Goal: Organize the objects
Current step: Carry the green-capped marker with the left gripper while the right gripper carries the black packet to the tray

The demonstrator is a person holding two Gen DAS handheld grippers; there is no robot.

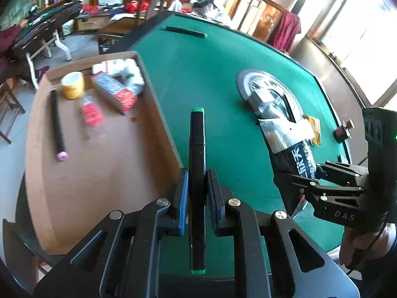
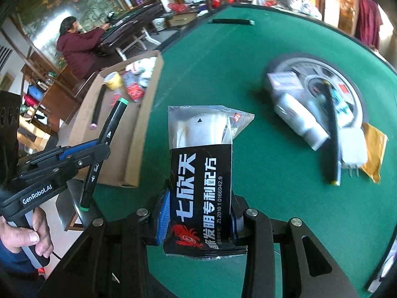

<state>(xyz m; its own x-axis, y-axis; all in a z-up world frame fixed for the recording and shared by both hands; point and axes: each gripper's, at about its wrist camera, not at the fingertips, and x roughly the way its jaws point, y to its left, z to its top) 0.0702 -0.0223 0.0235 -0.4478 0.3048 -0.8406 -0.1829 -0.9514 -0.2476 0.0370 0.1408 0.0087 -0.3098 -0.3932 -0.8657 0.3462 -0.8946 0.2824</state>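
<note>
A: Your left gripper is clamped on a black marker with green end caps. You hold it off the green felt table, just beside the right wall of the cardboard box.

B: And my right one?

A: Your right gripper squeezes a black-and-clear packet printed with white Chinese characters, lifted above the felt near the table's front edge.

B: What is in the box?

A: A pink-tipped black marker lies near its left wall. At the far end sit a yellow tape roll, a grey-and-red packet and white packets, all blurred.

B: And the table?

A: A loose pile rests on the round silver centre plate: clear-wrapped packets, a black marker with a yellow tip, a yellow sachet. Another black marker lies by the far edge.
</note>
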